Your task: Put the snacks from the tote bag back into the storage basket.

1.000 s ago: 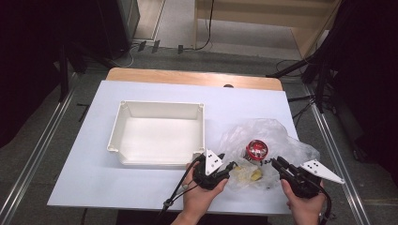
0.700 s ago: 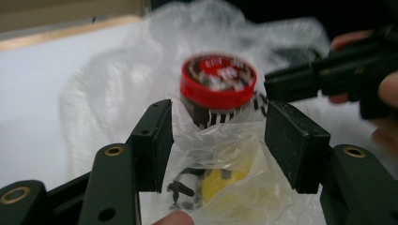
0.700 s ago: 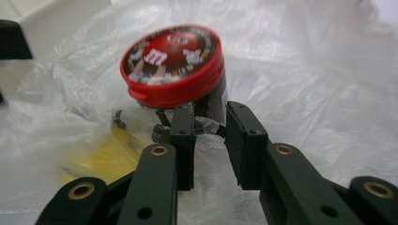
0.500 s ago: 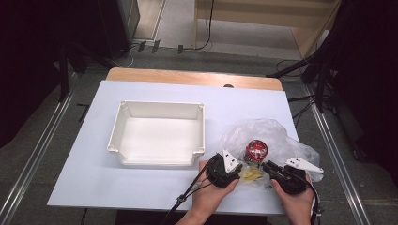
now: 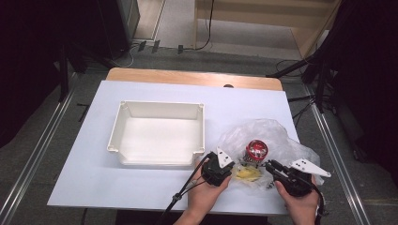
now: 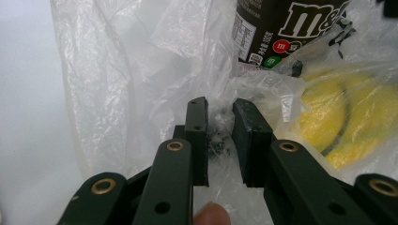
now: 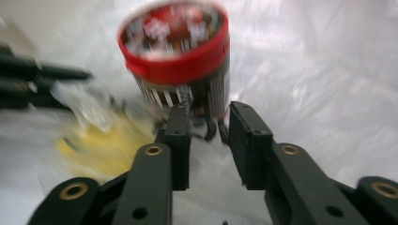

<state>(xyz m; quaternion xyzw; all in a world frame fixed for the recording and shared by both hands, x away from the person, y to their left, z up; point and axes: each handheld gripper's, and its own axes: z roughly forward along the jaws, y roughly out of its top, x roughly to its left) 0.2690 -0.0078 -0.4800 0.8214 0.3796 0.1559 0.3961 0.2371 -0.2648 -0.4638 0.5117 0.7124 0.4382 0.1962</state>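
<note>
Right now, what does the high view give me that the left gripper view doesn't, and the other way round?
High view alone: the white tray left of the plastic bag, the candy can's red lid, and the right gripper at the bag's near edge. Left gripper view alone: the left gripper with its jaws narrowly apart around a fold of bag film, having just been closing, plus the can's printed dark side. Both: the bag, the can and the yellow item inside it.

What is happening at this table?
A person works a clear plastic bag near the table's front edge with two handheld tools. The left claw has just been closing on a fold of the bag. The right claw, jaws parted, has been opening near a red-lidded candy tub and something yellow. The white bin holds nothing.
</note>
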